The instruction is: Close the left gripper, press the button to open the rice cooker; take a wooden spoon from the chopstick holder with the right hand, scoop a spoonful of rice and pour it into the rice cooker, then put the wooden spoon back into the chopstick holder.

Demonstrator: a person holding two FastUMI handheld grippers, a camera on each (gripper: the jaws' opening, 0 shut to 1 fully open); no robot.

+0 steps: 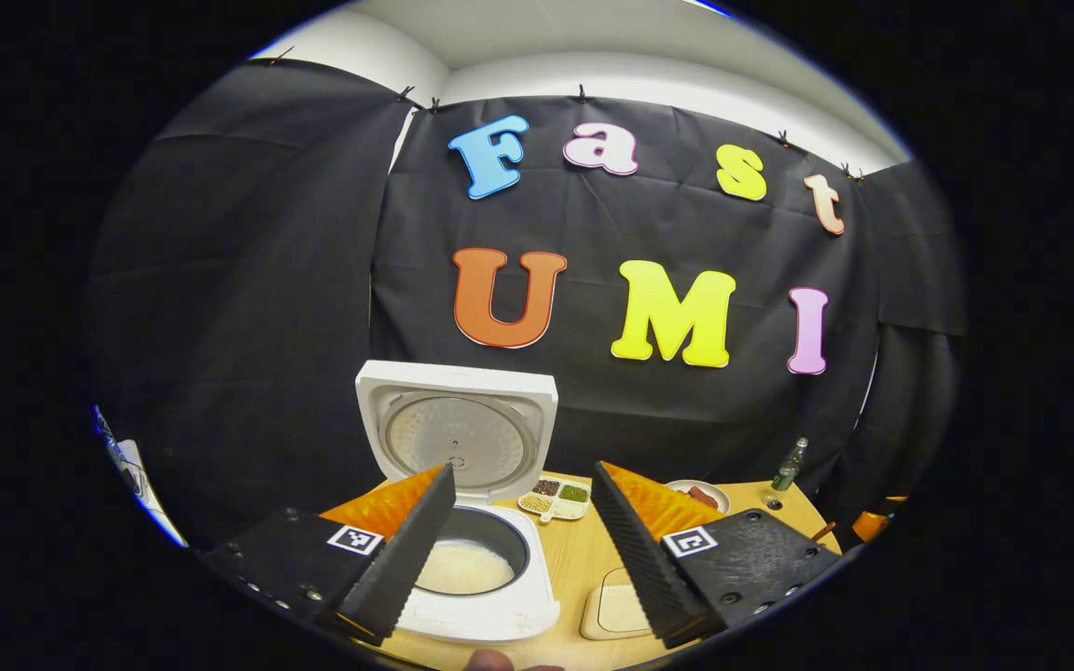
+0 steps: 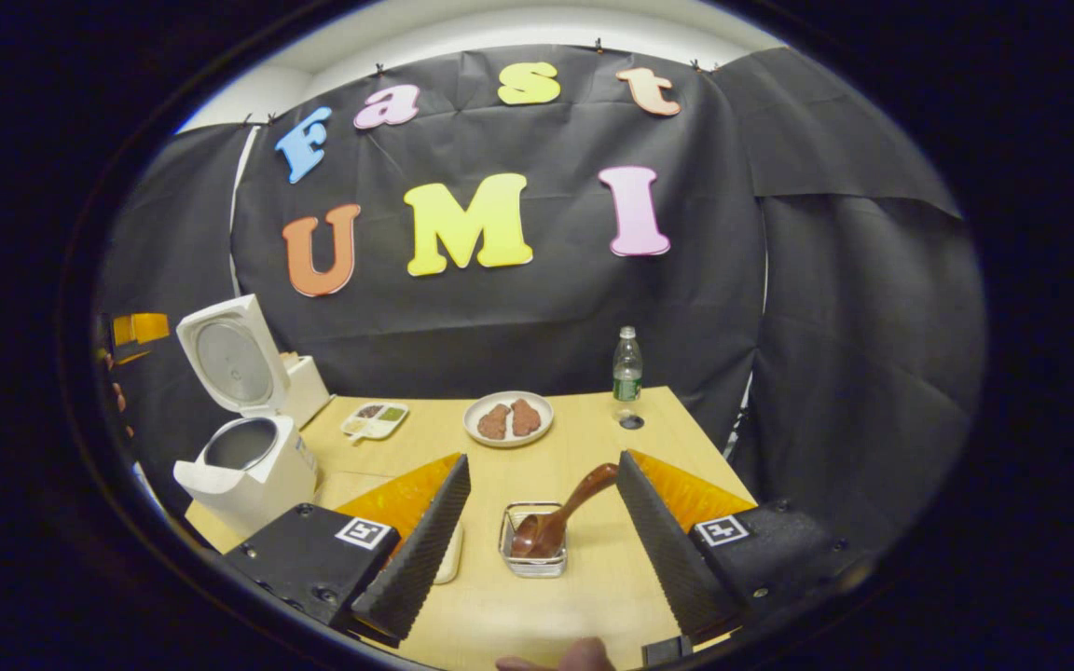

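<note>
The wooden spoon point(image 2: 560, 515) leans in the chopstick holder point(image 2: 534, 540), between the right gripper's point(image 2: 543, 511) wide-spread fingers, touching neither.

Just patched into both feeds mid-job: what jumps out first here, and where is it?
The white rice cooker at the table's left end stands with its lid flipped up, and the left gripper view shows rice in its pot. Between the open fingers of the right tool, the wooden spoon leans in the small metal holder, untouched by either finger. Farther back sit a plate with two brown pieces and a water bottle.
</note>
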